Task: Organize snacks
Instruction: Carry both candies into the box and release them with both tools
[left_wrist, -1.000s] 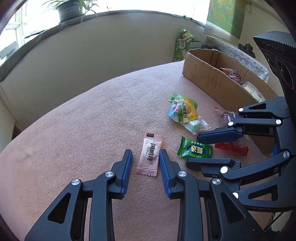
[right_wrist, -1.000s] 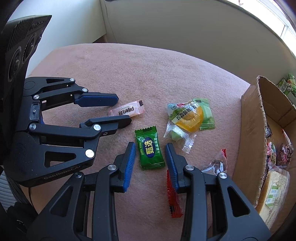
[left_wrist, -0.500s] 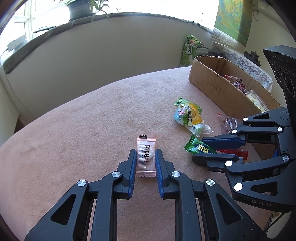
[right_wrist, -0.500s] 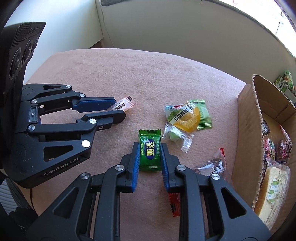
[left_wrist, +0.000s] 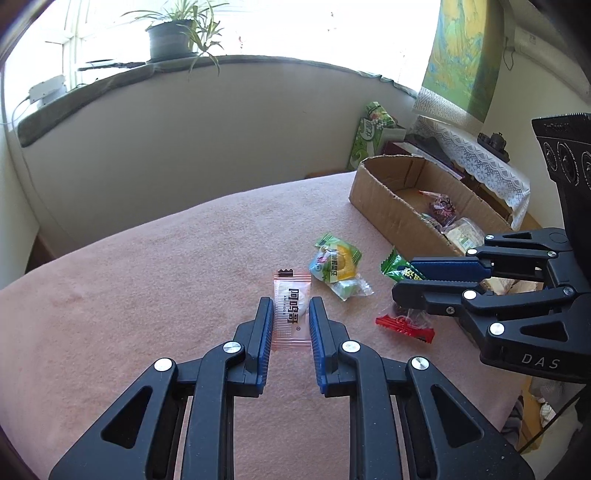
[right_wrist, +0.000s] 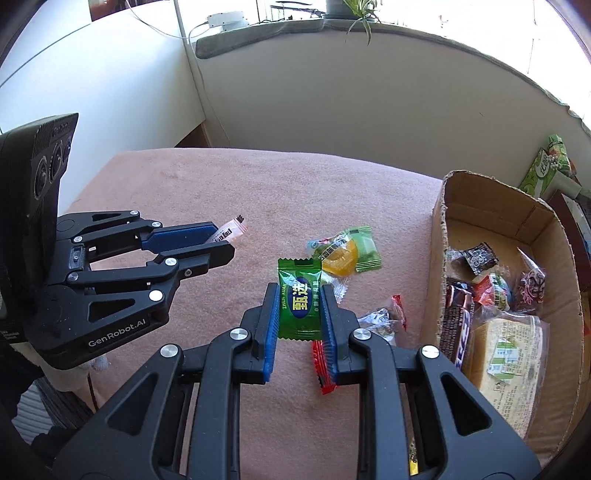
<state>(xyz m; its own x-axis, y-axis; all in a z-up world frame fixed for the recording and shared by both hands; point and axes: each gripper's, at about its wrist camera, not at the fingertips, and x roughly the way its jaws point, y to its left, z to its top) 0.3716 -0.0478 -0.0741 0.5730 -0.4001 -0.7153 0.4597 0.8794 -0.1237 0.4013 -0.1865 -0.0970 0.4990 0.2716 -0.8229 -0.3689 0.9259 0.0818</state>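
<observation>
I see the cardboard box (right_wrist: 439, 236) at the pink blanket's (left_wrist: 166, 277) edge. Beside it, my right gripper (right_wrist: 299, 306), marked "DAS", pinches a green "ZHEN XUAN" candy (right_wrist: 300, 299); farther from it, my "GenRobot.AI" left gripper (left_wrist: 291, 314) pinches a pink sachet (left_wrist: 291, 306).

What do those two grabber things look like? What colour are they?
Both look alike. Each hand-held gripper, left and right, is black plastic with triangle cut-outs, silver round screws and two long fingers lined with ridged blue pads. White lettering marks their sides: "GenRobot.AI" on the left, "DAS" on the right.
</observation>
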